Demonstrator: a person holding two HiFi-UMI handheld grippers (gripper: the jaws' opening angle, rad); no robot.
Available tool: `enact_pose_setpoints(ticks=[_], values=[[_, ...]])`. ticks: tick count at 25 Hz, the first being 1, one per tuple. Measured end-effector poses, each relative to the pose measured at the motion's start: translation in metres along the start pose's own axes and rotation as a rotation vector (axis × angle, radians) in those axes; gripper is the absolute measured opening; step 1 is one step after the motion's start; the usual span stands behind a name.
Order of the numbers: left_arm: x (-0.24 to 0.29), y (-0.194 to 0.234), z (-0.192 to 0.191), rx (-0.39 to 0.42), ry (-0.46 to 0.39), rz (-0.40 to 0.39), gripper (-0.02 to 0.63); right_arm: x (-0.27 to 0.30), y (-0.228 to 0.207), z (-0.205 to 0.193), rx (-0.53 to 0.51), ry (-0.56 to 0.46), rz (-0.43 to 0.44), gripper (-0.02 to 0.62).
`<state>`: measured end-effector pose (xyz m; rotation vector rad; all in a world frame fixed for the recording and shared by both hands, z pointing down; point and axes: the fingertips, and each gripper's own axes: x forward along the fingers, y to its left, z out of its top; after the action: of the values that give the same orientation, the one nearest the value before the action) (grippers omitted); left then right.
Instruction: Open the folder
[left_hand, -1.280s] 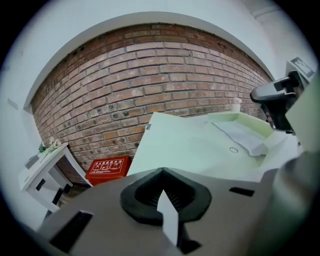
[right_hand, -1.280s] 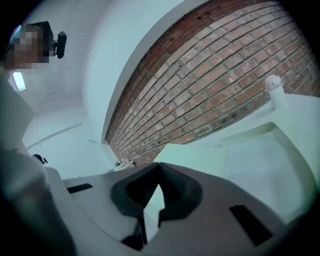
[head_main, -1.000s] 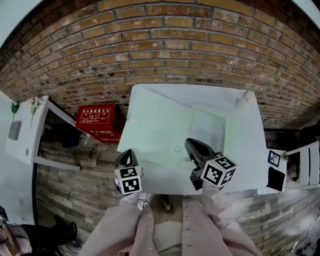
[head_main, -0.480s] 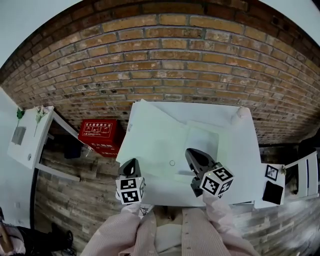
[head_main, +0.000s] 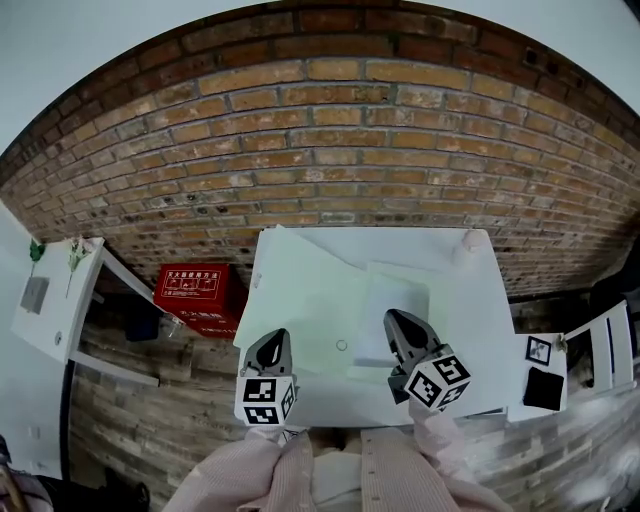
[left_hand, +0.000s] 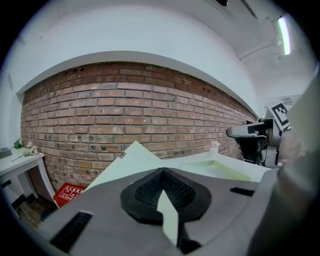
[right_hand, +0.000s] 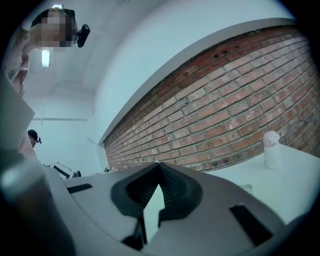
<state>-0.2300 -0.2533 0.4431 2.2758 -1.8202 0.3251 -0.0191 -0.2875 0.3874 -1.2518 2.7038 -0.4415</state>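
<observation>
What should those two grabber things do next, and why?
Probably just draw the left gripper and right gripper back from the table: the folder already seems to lie spread open, and both grippers are shut, holding nothing.

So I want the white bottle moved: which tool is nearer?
The right tool, on the bottle's side; the left tool is by the table's opposite edge.

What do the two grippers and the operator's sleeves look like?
Both the left gripper and right gripper are grey shells with black ribbed pads tapering to a point. Each carries a white cube with black square markers. The sleeves are pale pink, striped. No cables visible.
</observation>
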Motion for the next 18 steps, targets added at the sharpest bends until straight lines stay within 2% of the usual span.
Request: enact_pose_setpoints(ticks=[7,18], values=[[0.002,-0.014,0.021,0.019,-0.069,-0.082,-0.006,-0.011,-0.006,0.01,-0.015,-0.04,-0.062,0.005],[0.001,-0.017,0.028,0.032,-0.096,-0.1,-0.006,-0.021,-0.008,0.014,-0.069,-0.065,-0.114,0.003]])
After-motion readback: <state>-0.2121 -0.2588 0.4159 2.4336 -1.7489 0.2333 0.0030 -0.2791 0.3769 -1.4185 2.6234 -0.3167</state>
